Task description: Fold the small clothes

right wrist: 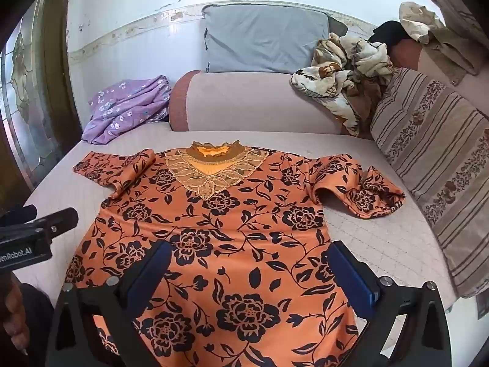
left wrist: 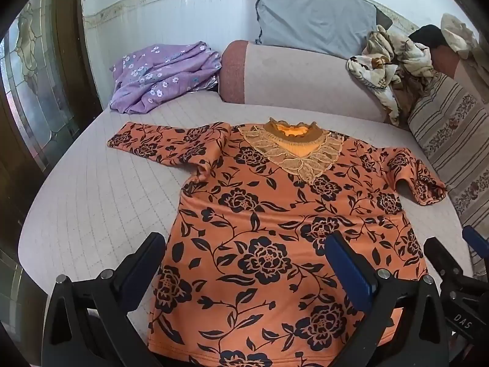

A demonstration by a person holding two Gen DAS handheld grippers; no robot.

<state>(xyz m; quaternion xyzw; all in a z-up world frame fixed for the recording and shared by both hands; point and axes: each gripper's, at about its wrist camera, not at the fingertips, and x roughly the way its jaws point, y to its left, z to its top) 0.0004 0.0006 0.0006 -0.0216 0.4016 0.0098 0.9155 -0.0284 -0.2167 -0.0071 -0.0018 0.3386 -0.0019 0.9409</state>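
orange floral top spread flat on the bed, both tongs released above its lower half

the orange black-flowered knit top with a lace collar (left wrist: pixel 275 214) lies face up on the pale quilted bed (left wrist: pixel 91 198), hem nearest. left tongs (left wrist: pixel 244 263) and right tongs (right wrist: pixel 247 272) hang with jaws wide, gripping nothing. the risk, as i judge it: the right sleeve (right wrist: pixel 360 192) is already bunched, so a fold could trap that crease, and slick knit may slide from the pads. a crumpled purple flowered cloth (left wrist: pixel 162 73), pink bolster (left wrist: pixel 299 79) and striped cushion (right wrist: pixel 428 159) lie apart from the top.
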